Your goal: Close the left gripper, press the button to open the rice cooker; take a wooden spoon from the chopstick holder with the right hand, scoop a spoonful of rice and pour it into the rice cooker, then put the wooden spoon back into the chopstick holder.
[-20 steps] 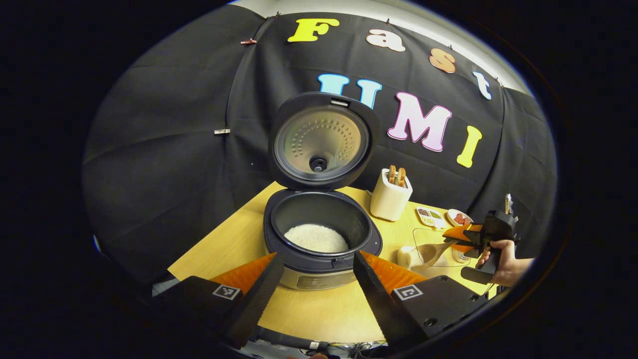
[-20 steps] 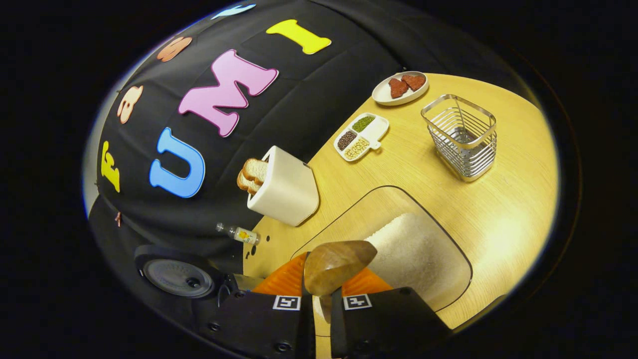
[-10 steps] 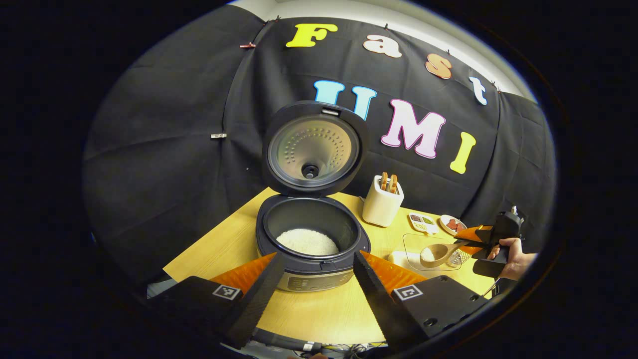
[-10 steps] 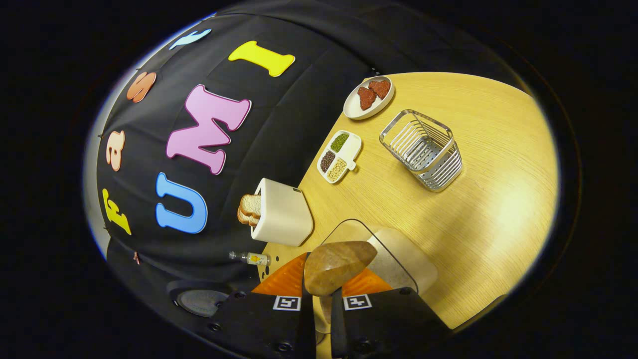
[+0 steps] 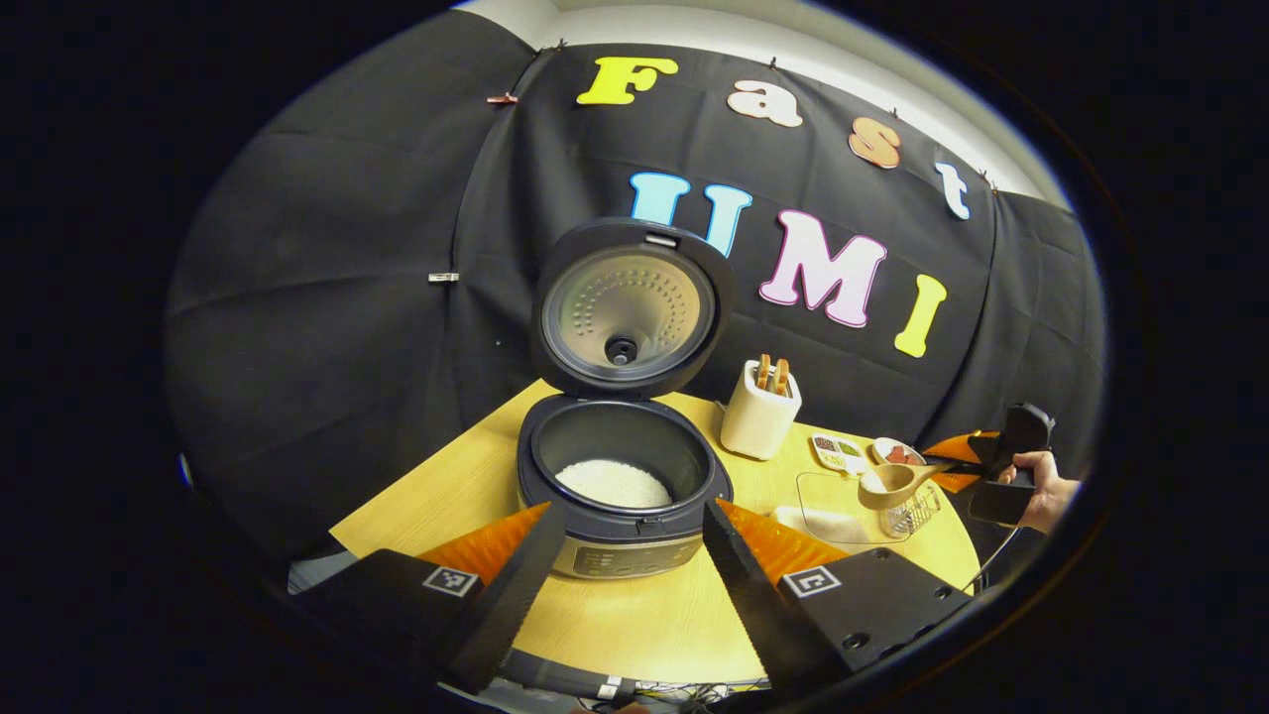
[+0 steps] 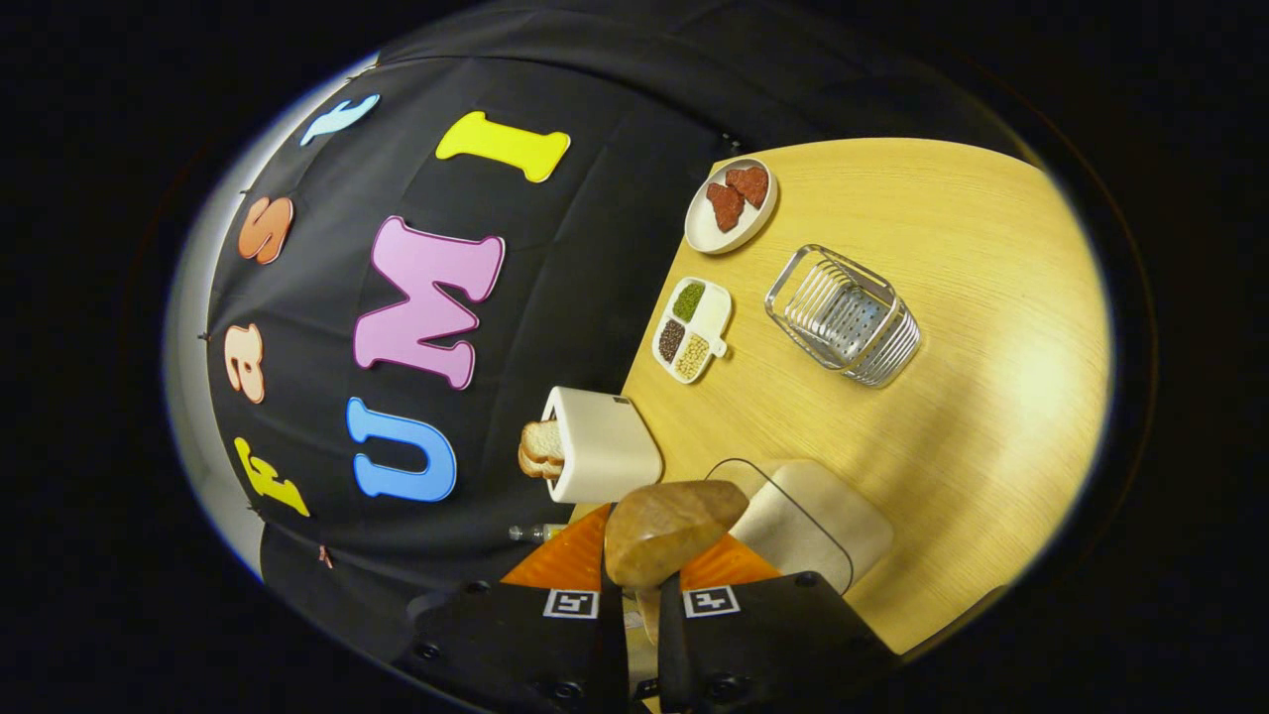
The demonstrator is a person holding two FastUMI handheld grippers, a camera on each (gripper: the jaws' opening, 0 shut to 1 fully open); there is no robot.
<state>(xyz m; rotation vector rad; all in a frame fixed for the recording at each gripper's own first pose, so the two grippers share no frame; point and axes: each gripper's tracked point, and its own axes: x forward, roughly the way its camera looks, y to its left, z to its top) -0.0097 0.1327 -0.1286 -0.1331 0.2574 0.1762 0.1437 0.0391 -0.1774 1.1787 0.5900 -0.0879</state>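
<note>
Wooden spoon (image 5: 897,483) level (bowl toward rice cooker (image 5: 623,474))

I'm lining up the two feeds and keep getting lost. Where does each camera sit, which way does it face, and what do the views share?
Left gripper view: rides the left hand-held gripper, above the table's near edge, facing the open rice cooker; its own spread fingers show at the bottom.
Right gripper view: rides the right hand-held gripper, rolled sideways above the table, looking along the wooden spoon gripped in its own fingers.
Shared: toaster, wire chopstick holder, divided dish, clear rice box, spoon. The left gripper view also shows the right gripper and the hand holding it.
</note>
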